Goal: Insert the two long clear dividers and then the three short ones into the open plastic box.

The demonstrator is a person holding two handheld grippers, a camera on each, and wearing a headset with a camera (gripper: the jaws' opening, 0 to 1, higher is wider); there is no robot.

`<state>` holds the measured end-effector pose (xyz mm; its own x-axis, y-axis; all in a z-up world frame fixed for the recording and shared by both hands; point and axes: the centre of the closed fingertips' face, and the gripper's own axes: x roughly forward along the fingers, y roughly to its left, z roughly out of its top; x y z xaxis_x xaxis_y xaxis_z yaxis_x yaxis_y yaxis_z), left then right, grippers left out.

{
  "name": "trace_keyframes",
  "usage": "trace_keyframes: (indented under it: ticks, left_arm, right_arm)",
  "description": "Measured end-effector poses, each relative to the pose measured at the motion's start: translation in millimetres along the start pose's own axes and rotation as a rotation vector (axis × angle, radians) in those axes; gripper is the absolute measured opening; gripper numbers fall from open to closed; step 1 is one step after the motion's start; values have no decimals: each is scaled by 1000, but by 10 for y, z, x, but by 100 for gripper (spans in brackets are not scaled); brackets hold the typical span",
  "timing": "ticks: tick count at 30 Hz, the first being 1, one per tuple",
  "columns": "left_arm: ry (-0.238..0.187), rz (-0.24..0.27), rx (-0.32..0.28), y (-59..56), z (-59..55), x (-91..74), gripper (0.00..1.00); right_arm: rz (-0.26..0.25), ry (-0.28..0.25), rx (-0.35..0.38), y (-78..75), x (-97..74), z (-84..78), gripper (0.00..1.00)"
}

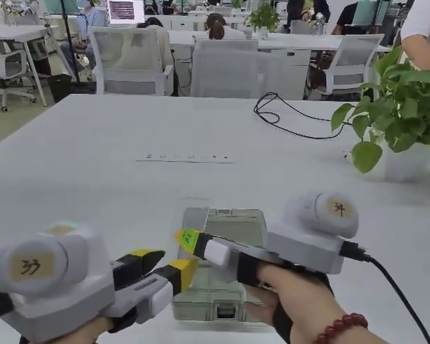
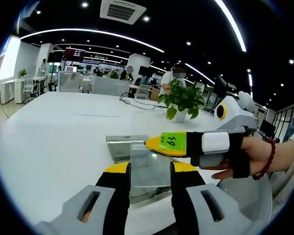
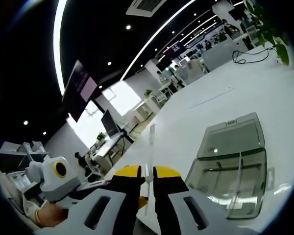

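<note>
Where the views differ: while the head view sets the open clear plastic box [image 1: 201, 299] low on the white table [image 1: 93, 165] beneath both tools, the divider barely reads there. The two gripper views show it plainly.
Right gripper [image 3: 147, 172]: jaws clenched on the thin clear plastic divider [image 3: 150, 142], which is seen edge-on and rises upright between the yellow tips. In the head view the tips sit over the box's left part. Whether the divider's lower edge touches the box cannot be told.
Left gripper [image 2: 151, 167]: jaws spread to either side of that divider, which is shown face-on here. Whether the pads press its edges cannot be told.
Box: the right gripper view shows the lid [image 3: 232, 137] laid back flat and a pale strip standing across the tray. The head view shows a latch [image 1: 226, 310] on the near wall.
Writing: a yellow-green tag [image 2: 170, 142] on the right gripper's jaw bears handwritten digits, seemingly "39". Tan stickers [image 1: 30, 266] on both gripper heads carry handwritten marks, not read with certainty.
Surroundings: a narrow white strip [image 1: 185, 157] lies mid-table, well beyond the box. A black cable [image 1: 287, 115] loops farther back. A green potted plant [image 1: 398, 107] stands at the table's right. Grey office chairs [image 1: 129, 54] and seated people are behind.
Obstructions: in the head view the right gripper's body and the hand [image 1: 294, 294] wearing a red bead bracelet [image 1: 340, 330] cover the box's right side, and the left gripper's jaws overlap its near left corner.
</note>
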<state>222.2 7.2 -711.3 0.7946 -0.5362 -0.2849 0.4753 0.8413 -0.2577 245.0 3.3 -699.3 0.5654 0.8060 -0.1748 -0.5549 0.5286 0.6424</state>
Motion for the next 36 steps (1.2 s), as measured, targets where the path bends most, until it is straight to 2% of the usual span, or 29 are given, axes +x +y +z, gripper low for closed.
trace_keyframes:
  ticks: [6, 13, 22, 25, 28, 32, 33, 34, 36]
  left_arm:
    - [-6, 5, -2, -5, 28, -13, 30]
    - [-3, 5, -36, -8, 35, -15, 30]
    - [11, -5, -33, -14, 42, 8, 31]
    - [13, -9, -14, -22, 50, 16, 31]
    - [15, -20, 11, -40, 62, 21, 36]
    - [21, -25, 80, -51, 74, 12, 42]
    - [8, -21, 99, -47, 95, 7, 44]
    - [-27, -14, 123, -37, 148, 5, 47]
    - [-33, -17, 137, -43, 150, -16, 54]
  right_arm:
    - [-9, 4, 23, -5, 10, -2, 8]
    - [2, 6, 69, -12, 19, 5, 7]
    - [5, 19, 86, -25, 15, 11, 6]
    - [-6, 27, 93, -45, 13, 18, 6]
    - [-24, 40, 85, -90, 5, 19, 6]
    - [-57, 60, 101, -171, -11, 28, 6]
    - [-70, 68, 108, -197, -17, 24, 6]
    - [-76, 76, 116, -217, -25, 28, 6]
    - [-91, 86, 130, -251, -40, 35, 6]
